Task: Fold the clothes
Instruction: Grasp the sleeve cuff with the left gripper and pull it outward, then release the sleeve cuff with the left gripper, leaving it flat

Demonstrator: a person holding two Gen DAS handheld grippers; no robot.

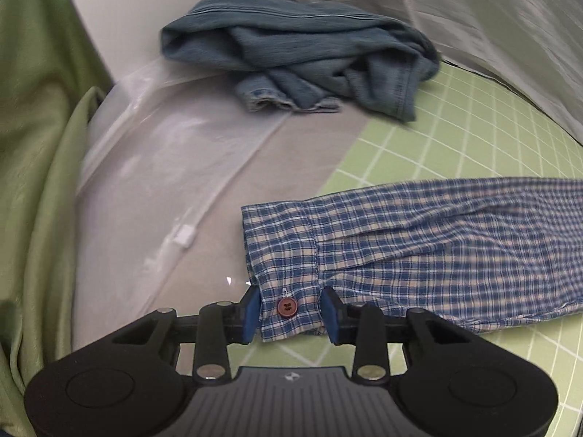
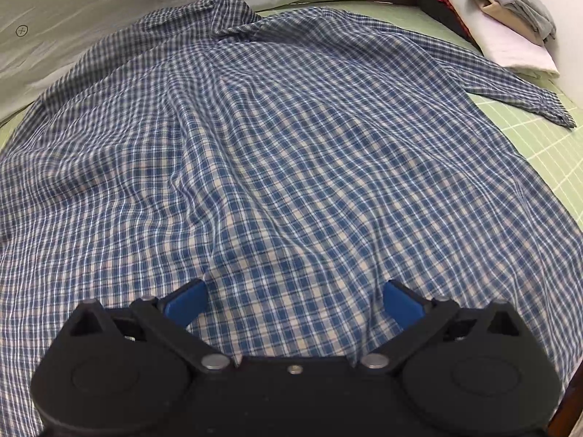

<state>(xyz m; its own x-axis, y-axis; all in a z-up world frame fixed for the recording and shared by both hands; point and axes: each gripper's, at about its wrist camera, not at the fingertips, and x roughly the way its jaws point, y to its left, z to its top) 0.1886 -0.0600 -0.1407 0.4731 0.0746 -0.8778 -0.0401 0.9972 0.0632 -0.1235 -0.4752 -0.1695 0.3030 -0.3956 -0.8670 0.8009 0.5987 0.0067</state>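
Note:
A blue plaid shirt [image 2: 277, 153] lies spread out on a green grid mat [image 2: 543, 145]. In the left wrist view its sleeve [image 1: 419, 247] stretches to the right, and the cuff with a red button [image 1: 286, 307] sits between the blue pads of my left gripper [image 1: 291, 309], which stands partly open around the cuff. My right gripper [image 2: 295, 306] is wide open just over the shirt's lower body, with fabric between its fingers. The other sleeve [image 2: 517, 98] lies at the right.
A crumpled blue-grey garment [image 1: 298, 58] lies at the back on a clear plastic bag [image 1: 175, 167]. Green cloth [image 1: 32, 167] hangs at the left. A stack of folded clothes [image 2: 503, 14] sits at the far right. A printed pale sheet [image 2: 109, 3] borders the back.

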